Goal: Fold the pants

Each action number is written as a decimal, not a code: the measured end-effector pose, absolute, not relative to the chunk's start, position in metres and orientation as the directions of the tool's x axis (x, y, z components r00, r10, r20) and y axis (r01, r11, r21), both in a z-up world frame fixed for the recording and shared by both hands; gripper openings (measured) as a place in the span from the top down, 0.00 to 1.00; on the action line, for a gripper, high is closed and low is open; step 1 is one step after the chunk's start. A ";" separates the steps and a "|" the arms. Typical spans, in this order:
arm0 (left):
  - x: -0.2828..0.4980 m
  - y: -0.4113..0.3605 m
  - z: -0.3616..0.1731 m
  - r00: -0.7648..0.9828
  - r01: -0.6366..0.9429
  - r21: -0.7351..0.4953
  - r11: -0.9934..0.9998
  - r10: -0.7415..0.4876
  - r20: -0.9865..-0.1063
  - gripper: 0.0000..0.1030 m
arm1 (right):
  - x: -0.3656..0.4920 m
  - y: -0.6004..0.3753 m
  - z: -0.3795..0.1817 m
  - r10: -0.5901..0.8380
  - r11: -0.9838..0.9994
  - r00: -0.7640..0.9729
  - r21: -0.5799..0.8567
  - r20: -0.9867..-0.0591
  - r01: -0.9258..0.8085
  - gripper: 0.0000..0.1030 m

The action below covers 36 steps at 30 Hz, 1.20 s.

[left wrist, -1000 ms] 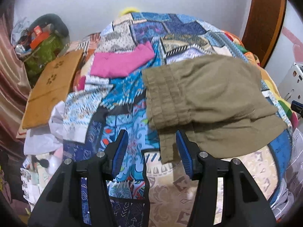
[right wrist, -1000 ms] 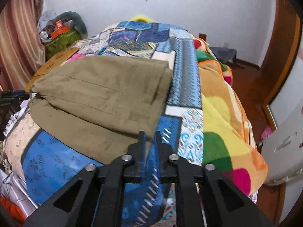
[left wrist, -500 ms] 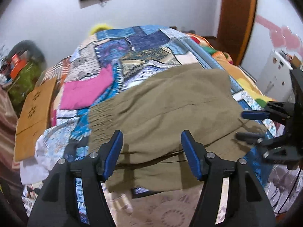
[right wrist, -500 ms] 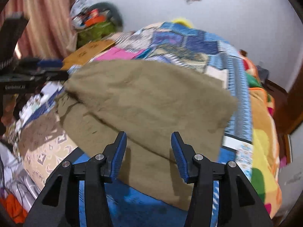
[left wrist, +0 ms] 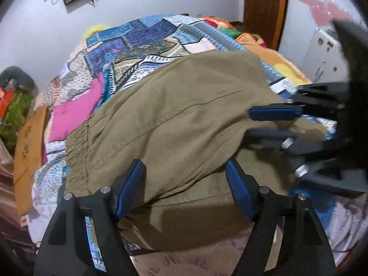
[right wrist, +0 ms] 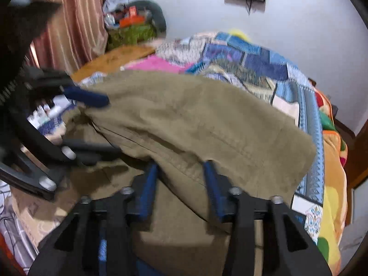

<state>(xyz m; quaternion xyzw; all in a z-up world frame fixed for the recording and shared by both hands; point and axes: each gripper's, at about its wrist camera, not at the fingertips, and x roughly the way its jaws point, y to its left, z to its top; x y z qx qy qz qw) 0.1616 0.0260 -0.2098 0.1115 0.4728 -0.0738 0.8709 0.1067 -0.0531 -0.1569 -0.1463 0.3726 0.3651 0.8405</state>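
Note:
Olive pants [left wrist: 184, 115] lie folded over on the patchwork bedspread [left wrist: 147, 39], elastic waistband at the left. My left gripper [left wrist: 184, 179] straddles the near edge of the upper layer. Its jaws are opening, the cloth lies between them, and the pads stand clear of it. That gripper [right wrist: 92, 124] shows at the left of the right wrist view. My right gripper [right wrist: 181, 179] sits over the pants [right wrist: 207, 119] at the same folded edge. Its jaws are closing with cloth between them, a gap still showing at each pad. It [left wrist: 271, 124] reaches in from the right of the left wrist view.
A pink garment [left wrist: 73, 112] lies left of the pants beside a brown board [left wrist: 30, 138]. An orange and yellow blanket [right wrist: 331, 161] covers the bed's right side. A striped curtain [right wrist: 76, 23], a cluttered green bag [right wrist: 131, 32] and a wooden door frame [left wrist: 264, 7] ring the bed.
Both grippers came in over the pants' near folded edge and now face each other. The left jaws spread wider. The right jaws opened, then narrowed around the cloth.

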 end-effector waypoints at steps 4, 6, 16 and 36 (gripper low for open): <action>0.164 0.027 -0.210 0.553 0.220 0.142 0.965 -0.003 -0.833 0.47 | 0.104 -0.052 -0.147 0.524 0.682 0.468 0.021 -0.711 -0.732 0.89; 0.163 0.029 -0.203 0.565 0.212 0.140 0.967 -0.005 -0.825 0.56 | 0.101 -0.053 -0.141 0.534 0.681 0.466 0.032 -0.705 -0.731 0.91; 0.138 0.022 -0.157 0.631 0.219 0.161 0.962 -0.014 -0.776 0.79 | 0.083 -0.068 -0.104 0.580 0.676 0.476 0.065 -0.661 -0.734 0.93; 0.085 0.054 -0.172 0.575 0.121 0.038 0.992 -0.038 -0.817 0.50 | 0.057 -0.118 -0.125 0.507 0.754 0.439 0.135 -0.742 -0.643 0.91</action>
